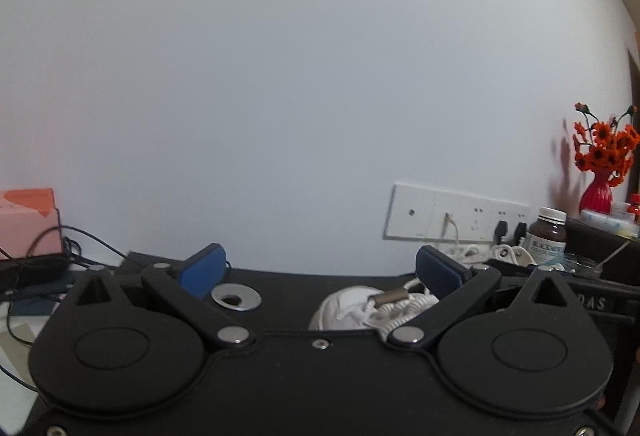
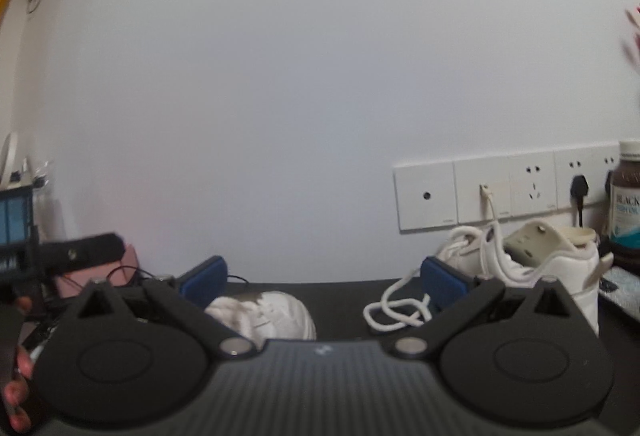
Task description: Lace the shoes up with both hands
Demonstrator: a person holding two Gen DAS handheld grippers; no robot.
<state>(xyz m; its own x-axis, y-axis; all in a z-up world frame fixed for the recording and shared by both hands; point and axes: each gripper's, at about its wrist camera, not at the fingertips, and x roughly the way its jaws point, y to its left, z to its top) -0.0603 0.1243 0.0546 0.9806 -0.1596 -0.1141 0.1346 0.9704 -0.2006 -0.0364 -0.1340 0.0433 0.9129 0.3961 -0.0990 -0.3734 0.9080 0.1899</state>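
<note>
My left gripper (image 1: 320,272) is open, its blue pads (image 1: 202,270) wide apart and empty. Low between them, close to the right finger, lies a white shoe (image 1: 352,310) with a white lace ending in a metal tip (image 1: 390,296). My right gripper (image 2: 322,282) is also open and empty. The toe of a white shoe (image 2: 272,312) shows between its fingers, nearer the left one. A second white shoe (image 2: 552,264) stands to the right by the wall, its loose lace (image 2: 386,294) looped on the black table (image 2: 344,304).
A socket panel (image 2: 500,192) with plugs sits on the white wall. A brown bottle (image 1: 548,232), a glass jar (image 1: 580,264) and a red vase of orange flowers (image 1: 598,164) stand at the right. A pink box (image 1: 28,220) and cables lie at the left. A metal grommet (image 1: 236,298) sits in the table.
</note>
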